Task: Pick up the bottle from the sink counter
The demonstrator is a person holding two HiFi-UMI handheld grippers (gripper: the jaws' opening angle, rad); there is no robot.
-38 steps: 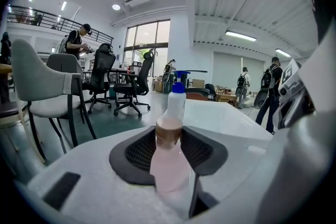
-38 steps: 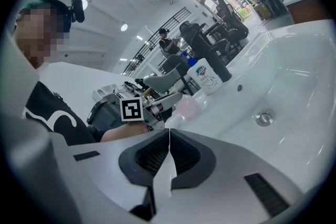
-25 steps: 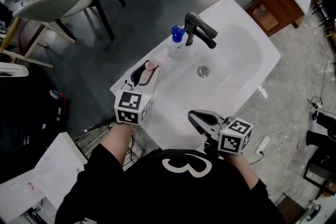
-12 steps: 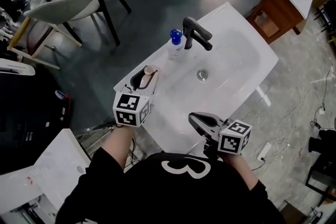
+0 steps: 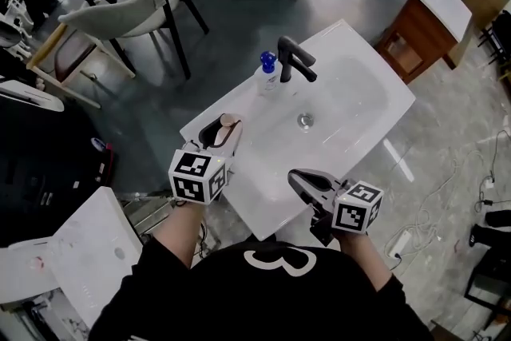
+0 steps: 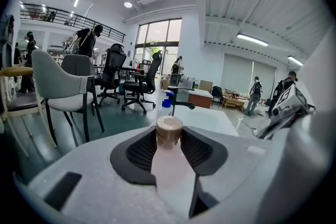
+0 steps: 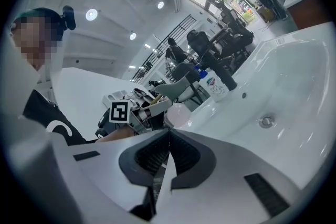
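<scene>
A pale pink bottle (image 5: pixel 227 124) with a tan cap (image 6: pixel 169 128) lies lengthwise between the jaws of my left gripper (image 5: pixel 221 128), which is shut on it over the left corner of the white sink counter (image 5: pixel 263 188). In the left gripper view the bottle (image 6: pixel 169 157) fills the gap between the dark pads, cap pointing away. My right gripper (image 5: pixel 302 181) hovers at the counter's front edge, jaws together and empty. In the right gripper view its jaws (image 7: pixel 167 153) meet, and the pink bottle (image 7: pixel 178 114) shows beyond them.
A blue-pump soap bottle (image 5: pixel 267 74) stands beside the black faucet (image 5: pixel 294 58) at the back of the basin, with the drain (image 5: pixel 304 120) in the middle. Chairs (image 5: pixel 132 16) stand to the left, a wooden cabinet (image 5: pixel 427 16) at the right, and a white box (image 5: pixel 88 247) at the lower left.
The head view has pulled back, so the sink looks smaller and sits lower. The left gripper keeps its hold on the pink bottle. The right gripper stays shut at the front edge.
</scene>
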